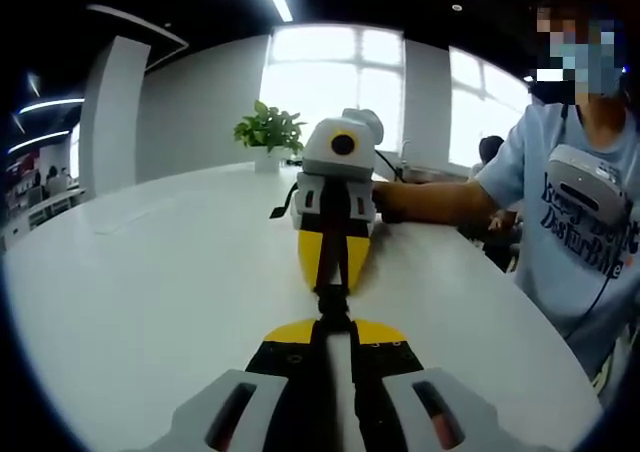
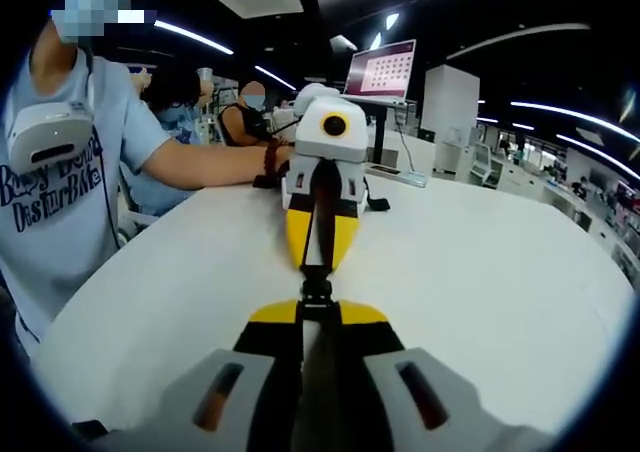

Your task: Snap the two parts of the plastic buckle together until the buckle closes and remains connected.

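Observation:
The black plastic buckle (image 1: 333, 300) hangs just above the white table (image 1: 150, 292), pinched between two yellow-tipped grippers that face each other nose to nose. My left gripper (image 1: 333, 324) is shut on the near end, with a black strap running back between its jaws. My right gripper (image 1: 333, 277) meets it from the far side, shut on the other end. In the right gripper view the same buckle (image 2: 316, 290) sits between my right gripper (image 2: 316, 310) and the left gripper (image 2: 316, 268). The two halves touch; I cannot tell whether they are latched.
A person in a light blue shirt (image 1: 580, 212) stands at the table edge, forearm (image 2: 215, 162) reaching to the gripper. A potted plant (image 1: 268, 132) stands at the far edge. A laptop on a stand (image 2: 380, 70) and seated people (image 2: 250, 112) are beyond.

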The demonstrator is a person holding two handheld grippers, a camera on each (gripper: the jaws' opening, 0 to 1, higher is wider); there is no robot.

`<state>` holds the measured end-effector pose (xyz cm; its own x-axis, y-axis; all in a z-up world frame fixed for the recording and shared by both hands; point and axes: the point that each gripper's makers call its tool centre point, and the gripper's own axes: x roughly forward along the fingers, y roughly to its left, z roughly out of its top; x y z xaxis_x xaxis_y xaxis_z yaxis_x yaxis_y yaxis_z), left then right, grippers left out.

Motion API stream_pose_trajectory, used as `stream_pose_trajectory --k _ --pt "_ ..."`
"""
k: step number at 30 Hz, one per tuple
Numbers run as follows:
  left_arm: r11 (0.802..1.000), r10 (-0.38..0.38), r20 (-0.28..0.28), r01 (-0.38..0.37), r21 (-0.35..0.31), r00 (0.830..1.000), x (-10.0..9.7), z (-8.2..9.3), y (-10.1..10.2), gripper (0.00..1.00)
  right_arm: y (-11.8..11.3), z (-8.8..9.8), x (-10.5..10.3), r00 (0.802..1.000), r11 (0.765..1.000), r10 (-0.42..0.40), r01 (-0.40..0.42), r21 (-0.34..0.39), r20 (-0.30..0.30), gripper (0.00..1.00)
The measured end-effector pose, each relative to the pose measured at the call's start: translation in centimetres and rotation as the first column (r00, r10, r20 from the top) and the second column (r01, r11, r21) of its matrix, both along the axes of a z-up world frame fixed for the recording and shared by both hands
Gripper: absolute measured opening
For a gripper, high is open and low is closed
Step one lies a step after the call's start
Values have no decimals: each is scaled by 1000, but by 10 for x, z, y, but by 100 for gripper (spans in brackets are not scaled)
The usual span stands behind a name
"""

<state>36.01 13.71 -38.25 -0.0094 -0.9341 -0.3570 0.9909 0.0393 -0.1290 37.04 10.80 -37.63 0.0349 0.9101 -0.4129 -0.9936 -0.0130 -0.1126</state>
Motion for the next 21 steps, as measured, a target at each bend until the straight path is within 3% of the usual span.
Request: stream_pose_trajectory --k 21 --pt "1000 -9 -1 9 -1 1000 1 0 0 10 5 -1 -4 1000 1000 7 -7 -1 0 11"
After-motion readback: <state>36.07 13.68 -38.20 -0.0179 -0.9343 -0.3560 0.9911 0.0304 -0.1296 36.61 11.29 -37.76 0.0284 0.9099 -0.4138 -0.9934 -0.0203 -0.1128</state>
